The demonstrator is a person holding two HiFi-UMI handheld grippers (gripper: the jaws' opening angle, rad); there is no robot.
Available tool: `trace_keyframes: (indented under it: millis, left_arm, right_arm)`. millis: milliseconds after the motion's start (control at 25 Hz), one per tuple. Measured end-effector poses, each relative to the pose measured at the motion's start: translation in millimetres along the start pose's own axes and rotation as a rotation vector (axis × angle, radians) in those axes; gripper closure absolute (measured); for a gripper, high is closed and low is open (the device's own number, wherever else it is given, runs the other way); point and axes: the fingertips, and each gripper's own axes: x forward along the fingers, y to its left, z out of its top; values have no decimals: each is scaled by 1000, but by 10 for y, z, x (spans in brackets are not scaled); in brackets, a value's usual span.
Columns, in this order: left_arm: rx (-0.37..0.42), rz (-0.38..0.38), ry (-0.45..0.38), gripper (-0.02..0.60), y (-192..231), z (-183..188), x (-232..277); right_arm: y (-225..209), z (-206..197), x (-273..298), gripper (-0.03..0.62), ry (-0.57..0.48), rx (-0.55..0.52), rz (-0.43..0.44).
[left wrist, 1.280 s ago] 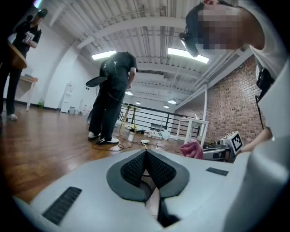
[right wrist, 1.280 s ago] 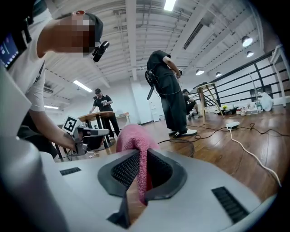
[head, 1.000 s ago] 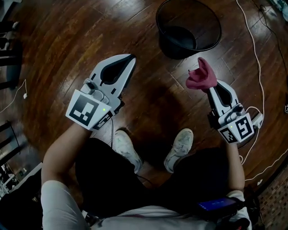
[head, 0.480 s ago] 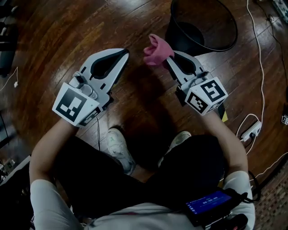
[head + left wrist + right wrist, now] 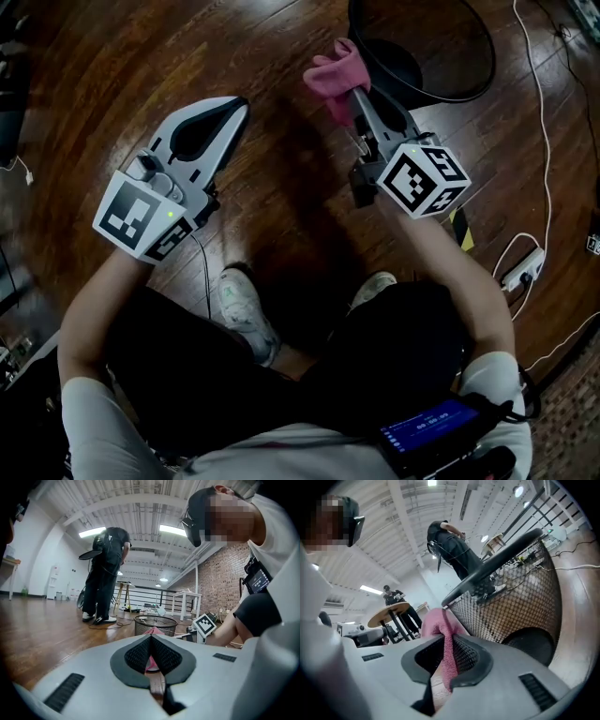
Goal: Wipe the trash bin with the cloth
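Head view, from the body outward: 2 white shoes (image 5: 242,314) rest on the dark wood floor (image 5: 281,187). Beyond them, the left gripper (image 5: 240,103) hangs over bare boards, well apart from the trash bin (image 5: 441,47). In the left gripper view its jaws are pressed together with nothing between them. The right gripper (image 5: 356,92) reaches farther forward, its jaws clamped on a pink cloth (image 5: 333,80). The cloth bunches past the tips just beside the bin's black mesh wall (image 5: 511,606). Contact between the cloth and the wall cannot be made out. A white cable (image 5: 544,141) trails along the floor right of the bin.
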Motion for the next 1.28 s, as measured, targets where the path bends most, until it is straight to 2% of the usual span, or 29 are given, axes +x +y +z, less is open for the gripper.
trace_keyframes:
  millis: [120, 440, 720, 920, 1280]
  left_arm:
    - [8, -3, -8, 571, -24, 12, -1]
    - [14, -1, -22, 571, -64, 67, 61]
    - [30, -35, 13, 571, -200, -25, 89]
    - [24, -50, 15, 571, -233, -20, 88]
    - [-8, -56, 19, 571, -217, 3, 0]
  right_arm:
    - [-131, 86, -165, 549, -25, 27, -36]
    - [-455, 210, -757, 549, -5, -35, -93]
    - [-1013, 405, -1090, 549, -63, -83, -217]
    - [-1333, 517, -1127, 549, -120, -80, -264]
    - [-1924, 779, -1217, 549, -305, 91, -365]
